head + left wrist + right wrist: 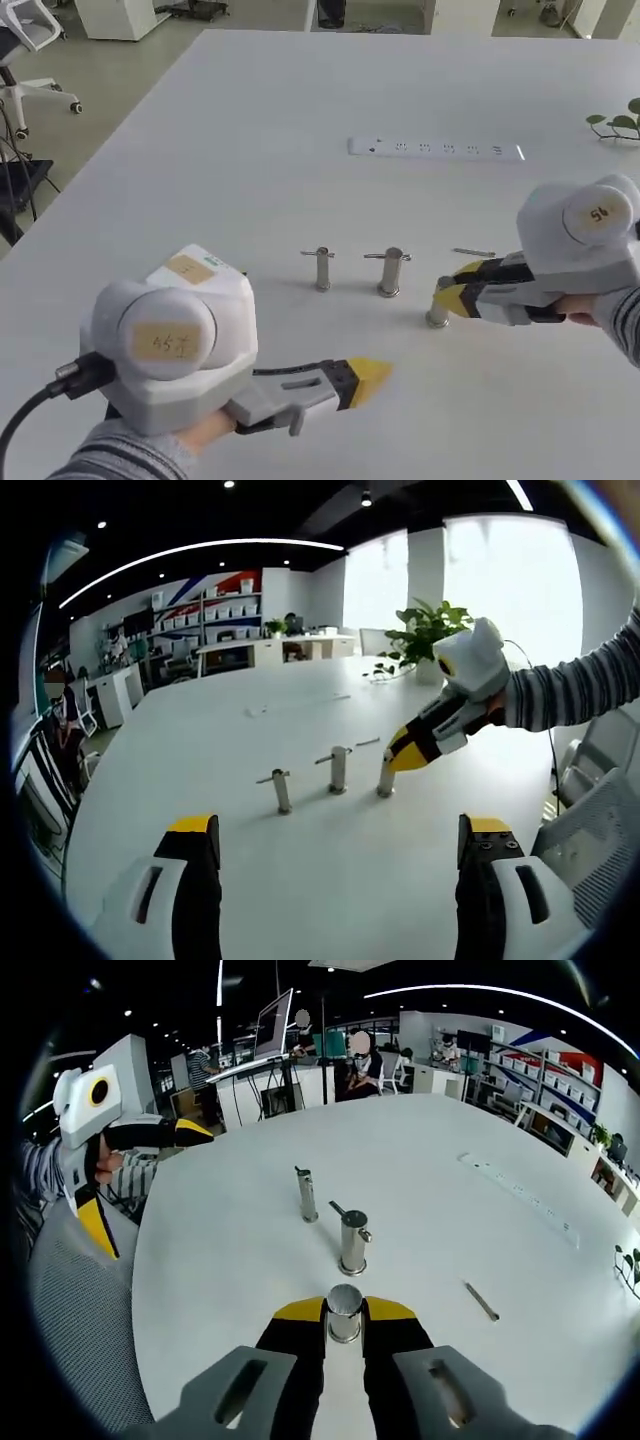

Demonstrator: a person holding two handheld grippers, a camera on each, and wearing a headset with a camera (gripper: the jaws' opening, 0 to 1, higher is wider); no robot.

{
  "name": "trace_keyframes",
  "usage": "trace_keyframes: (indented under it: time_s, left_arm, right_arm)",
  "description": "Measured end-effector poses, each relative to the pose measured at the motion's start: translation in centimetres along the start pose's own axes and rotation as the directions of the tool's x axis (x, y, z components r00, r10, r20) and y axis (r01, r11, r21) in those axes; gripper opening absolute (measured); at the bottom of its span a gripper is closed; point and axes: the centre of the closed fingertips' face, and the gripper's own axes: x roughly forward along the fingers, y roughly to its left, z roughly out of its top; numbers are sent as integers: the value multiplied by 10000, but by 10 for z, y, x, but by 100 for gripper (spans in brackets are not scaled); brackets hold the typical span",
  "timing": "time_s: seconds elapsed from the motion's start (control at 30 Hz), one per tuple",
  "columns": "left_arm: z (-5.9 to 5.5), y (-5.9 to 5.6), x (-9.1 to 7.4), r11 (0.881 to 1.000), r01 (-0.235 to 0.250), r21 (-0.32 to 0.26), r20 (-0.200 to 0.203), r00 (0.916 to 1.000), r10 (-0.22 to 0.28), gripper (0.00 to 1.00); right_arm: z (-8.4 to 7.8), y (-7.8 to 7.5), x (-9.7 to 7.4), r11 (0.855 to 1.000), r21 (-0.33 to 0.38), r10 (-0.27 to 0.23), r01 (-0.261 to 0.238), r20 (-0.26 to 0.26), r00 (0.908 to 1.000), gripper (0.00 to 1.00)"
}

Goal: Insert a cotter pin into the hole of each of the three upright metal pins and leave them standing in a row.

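Three upright metal pins stand in a row on the white table. The left pin [322, 270] [306, 1194] and the middle pin [390, 274] [352, 1242] each carry a cotter pin through the top. My right gripper [455, 285] [345, 1312] is shut on the right pin [437, 316] [345, 1300], one yellow-tipped jaw on each side near its top. One loose cotter pin [473, 252] [481, 1301] lies flat behind that pin. My left gripper [365, 378] [338, 830] hovers wide open with nothing held, nearer to me than the row [338, 770].
A white power strip [435, 149] [520, 1192] lies farther back on the table. A small plant [620, 122] stands at the far right edge. Office chairs stand on the floor to the left. People sit at desks beyond the table in the right gripper view.
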Motion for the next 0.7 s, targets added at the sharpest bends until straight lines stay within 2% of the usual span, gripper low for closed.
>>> trace_keyframes:
  time_s: [0.17, 0.3, 0.53, 0.7]
  left_arm:
    - [-1, 0, -1, 10000, -9, -33, -20, 10000, 9, 98]
    - [1, 1, -1, 9992, 72, -394, 102, 9999, -68, 98]
    - [0, 1, -1, 9992, 68, -391, 92, 9999, -64, 98]
    - [-4, -2, 0, 9997, 114, -222, -183, 9998, -118, 97]
  right_arm:
    - [2, 8, 5, 9998, -93, 171, -170, 97, 9998, 8]
    - [4, 13, 8, 9988, -306, 381, -375, 174, 9991, 8]
    - [7, 22, 10, 9951, -639, 779, -757, 329, 9964, 8]
    - [7, 25, 10, 9928, -725, 980, -951, 368, 9945, 8]
